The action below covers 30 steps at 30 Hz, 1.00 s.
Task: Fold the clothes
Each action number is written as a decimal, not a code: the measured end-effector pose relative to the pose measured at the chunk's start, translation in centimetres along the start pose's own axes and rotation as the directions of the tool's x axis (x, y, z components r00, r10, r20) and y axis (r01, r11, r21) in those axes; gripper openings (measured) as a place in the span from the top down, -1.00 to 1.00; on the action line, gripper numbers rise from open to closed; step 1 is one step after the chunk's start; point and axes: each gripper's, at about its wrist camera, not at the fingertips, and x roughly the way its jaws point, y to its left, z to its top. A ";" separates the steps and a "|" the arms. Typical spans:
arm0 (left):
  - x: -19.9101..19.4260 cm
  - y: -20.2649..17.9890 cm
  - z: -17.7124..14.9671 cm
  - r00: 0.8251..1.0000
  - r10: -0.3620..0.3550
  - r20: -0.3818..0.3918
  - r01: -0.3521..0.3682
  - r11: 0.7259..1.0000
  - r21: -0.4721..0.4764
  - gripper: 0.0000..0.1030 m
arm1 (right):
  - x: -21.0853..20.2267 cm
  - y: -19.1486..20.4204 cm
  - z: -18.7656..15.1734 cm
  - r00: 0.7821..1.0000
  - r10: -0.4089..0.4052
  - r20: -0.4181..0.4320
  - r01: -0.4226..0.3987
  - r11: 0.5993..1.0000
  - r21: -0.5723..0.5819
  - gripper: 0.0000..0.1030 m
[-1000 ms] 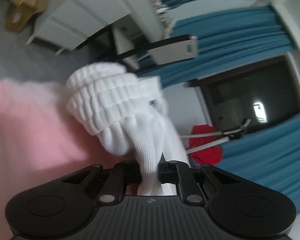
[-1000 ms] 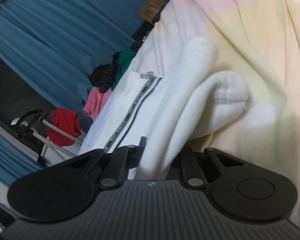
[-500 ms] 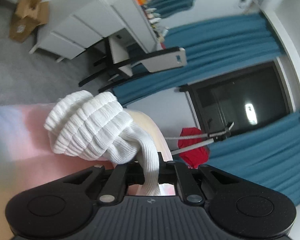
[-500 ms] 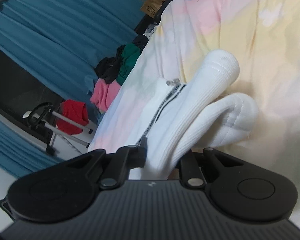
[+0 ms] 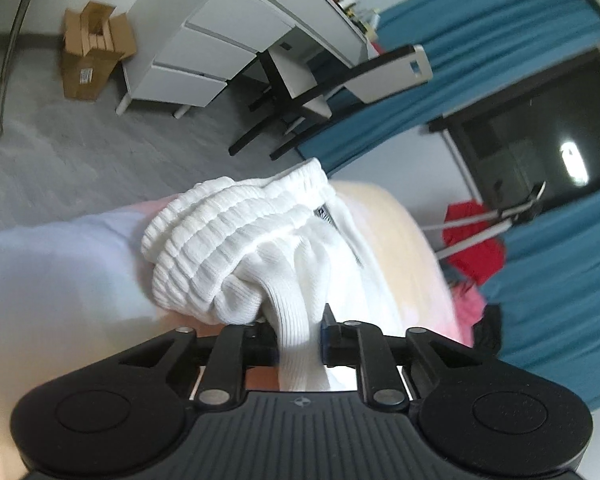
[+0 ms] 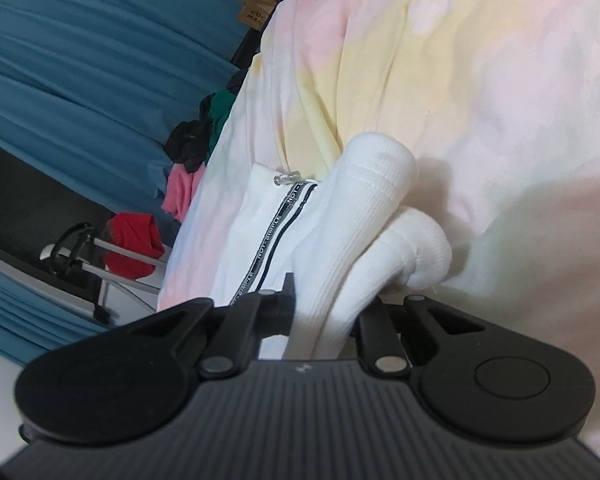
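My left gripper (image 5: 298,334) is shut on a pair of white ribbed socks (image 5: 236,240); the cuff ends bunch up just past the fingers, above a pastel bedsheet (image 5: 60,272). My right gripper (image 6: 326,312) is shut on the toe ends of the white socks (image 6: 364,216), which stick out side by side over the pastel bedsheet (image 6: 480,80). A folded white garment with a black striped band (image 6: 272,232) lies on the bed just left of the socks.
In the left wrist view are a white desk with drawers (image 5: 220,40), a chair (image 5: 340,84), a cardboard box (image 5: 92,48) and grey floor. Blue curtains (image 6: 80,60), a clothes pile (image 6: 188,152) and a red cloth on a stand (image 6: 132,240) lie beyond the bed edge.
The left gripper has swung with the socks, bringing more floor and desk into view. The right gripper has moved back over the bed; the sock toes sit farther from the striped garment's top.
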 end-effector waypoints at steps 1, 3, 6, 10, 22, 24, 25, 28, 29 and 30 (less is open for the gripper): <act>-0.4 -0.3 -0.2 1.000 0.030 -0.002 -0.030 0.999 0.033 0.41 | 0.2 -0.1 0.0 1.000 0.000 -0.007 0.000 1.000 0.012 0.70; -0.9 -1.9 -1.0 0.997 0.074 0.006 -0.074 0.991 0.110 0.08 | 0.6 -0.5 0.0 0.999 0.008 -0.032 -0.006 0.999 0.051 0.64; -2.2 -3.5 -2.4 0.993 0.110 0.032 -0.114 0.969 0.218 -0.35 | 1.4 -1.2 0.0 0.995 0.047 -0.085 -0.038 0.994 0.104 0.35; -4.1 -7.1 -4.8 0.977 0.114 0.179 -0.174 0.914 0.368 -0.50 | 2.5 -0.6 -0.2 0.990 0.066 -0.126 -0.059 0.997 0.058 0.20; 0.2 -16.0 -14.8 0.986 -0.019 0.165 -0.095 0.751 0.653 -0.57 | 2.3 1.2 0.2 0.986 0.165 -0.022 -0.166 0.986 -0.016 0.18; 2.4 -16.9 -16.8 0.992 -0.023 0.124 -0.069 0.724 0.686 -0.57 | 2.4 0.8 0.3 0.988 0.155 -0.012 -0.155 0.988 0.003 0.18; 3.2 -17.1 -17.9 0.993 -0.022 0.118 -0.067 0.712 0.699 -0.57 | 2.4 0.7 0.3 0.989 0.146 -0.012 -0.146 0.989 0.006 0.19; 5.6 -17.5 -20.7 0.996 -0.008 0.094 -0.064 0.666 0.744 -0.57 | 2.7 0.5 0.2 0.993 0.113 -0.022 -0.113 0.994 -0.010 0.19; 6.3 -17.1 -21.1 0.997 -0.004 0.082 -0.060 0.648 0.759 -0.57 | 2.9 0.4 0.2 0.995 0.102 -0.025 -0.102 0.995 -0.019 0.19; 7.2 -17.0 -21.8 0.997 0.010 0.077 -0.066 0.625 0.778 -0.57 | 3.0 0.4 0.1 0.995 0.097 -0.027 -0.098 0.995 -0.031 0.19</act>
